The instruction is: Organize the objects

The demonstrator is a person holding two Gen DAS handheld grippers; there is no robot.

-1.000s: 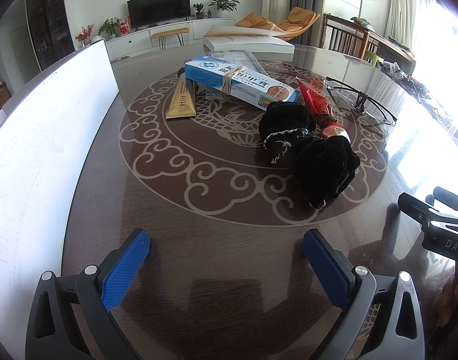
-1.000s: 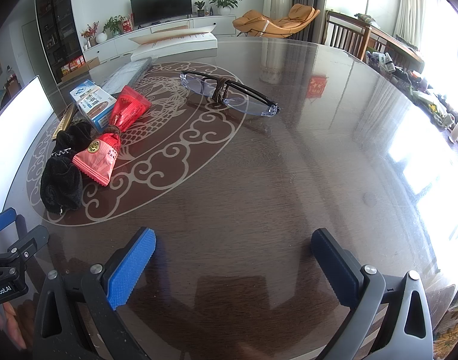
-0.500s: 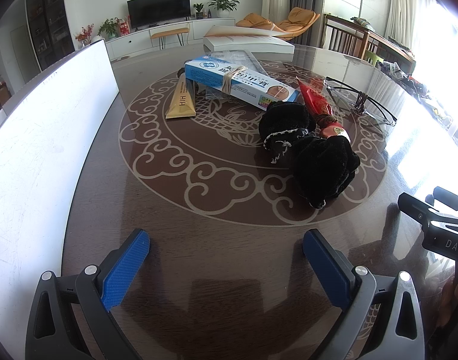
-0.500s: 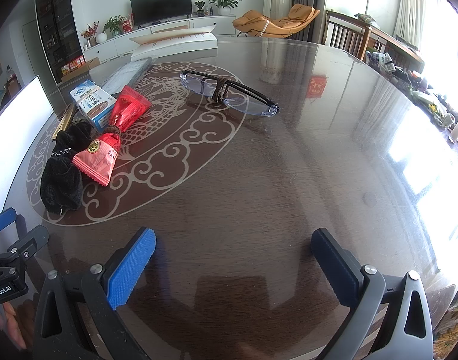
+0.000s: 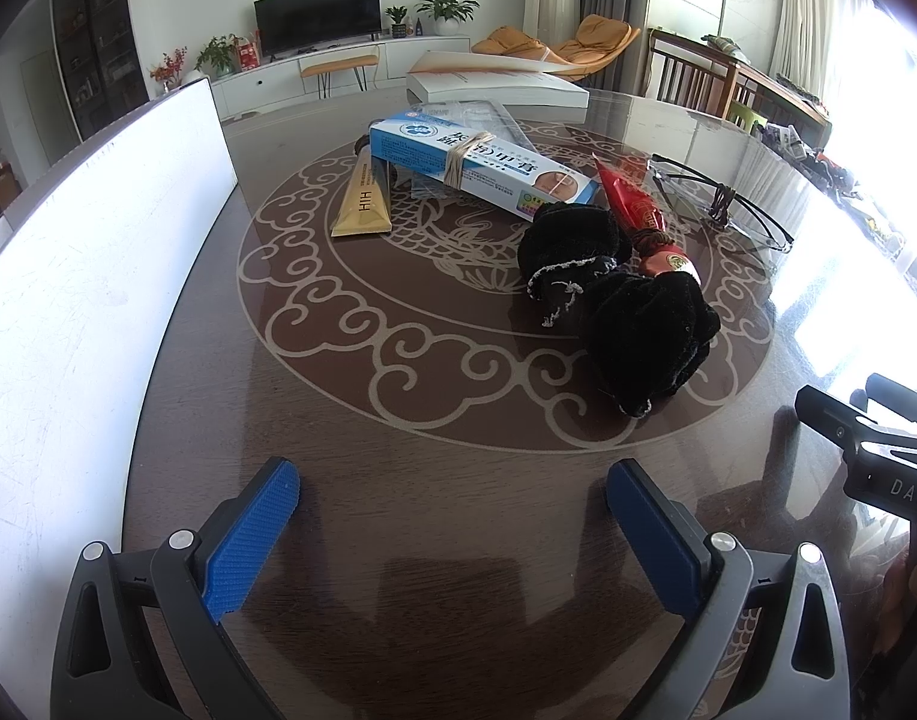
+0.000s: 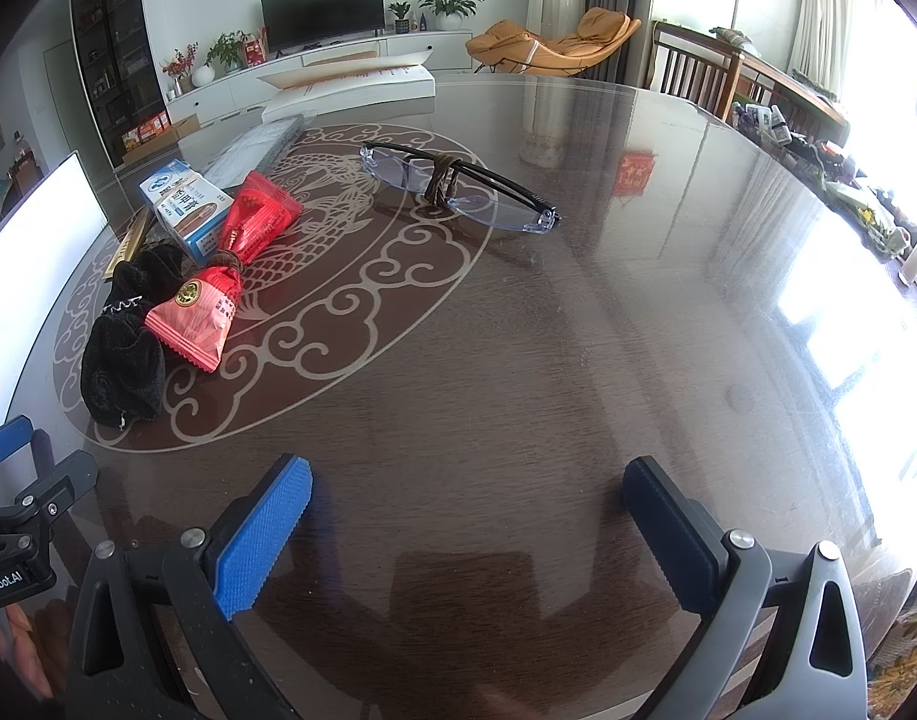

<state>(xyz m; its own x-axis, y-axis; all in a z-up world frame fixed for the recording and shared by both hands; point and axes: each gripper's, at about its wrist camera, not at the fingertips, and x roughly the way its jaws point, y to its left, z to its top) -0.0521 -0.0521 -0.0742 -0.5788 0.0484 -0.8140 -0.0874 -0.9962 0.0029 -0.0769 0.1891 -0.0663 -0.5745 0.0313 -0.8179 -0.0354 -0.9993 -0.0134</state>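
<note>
both grippers low over the near edge of the dark glossy counter [image 6: 578,360], well short of the things. left gripper [image 5: 452,531]: fingers [image 5: 248,540] spread wide, nothing between, only bare counter. right gripper [image 6: 467,531]: fingers [image 6: 260,534] likewise wide and empty. scattered on the pale scroll pattern ahead of the left gripper: black cloth [image 5: 632,306] in two bunched lumps, nearest of the lot; red packet [image 5: 635,210] lying just behind it and touching, tied at the middle with a brown band; blue-and-white box [image 5: 476,162] farther back, lying flat at a slant, banded with a rubber band; gold sachet [image 5: 365,204] just left of the box, one end tucked under it; clear plastic tray [image 5: 470,114] under and behind the box. glasses [image 6: 458,186] apart to the right of the pile, folded, arms bound at the middle with a brown tie, lying flat on the counter. white board [image 5: 86,276] standing on edge along the left side of the counter. stack of white books [image 5: 494,87] at the far rim. from the right wrist view, same pile off to the left, glasses straight ahead but far, left gripper body at the lower left edge.
</note>
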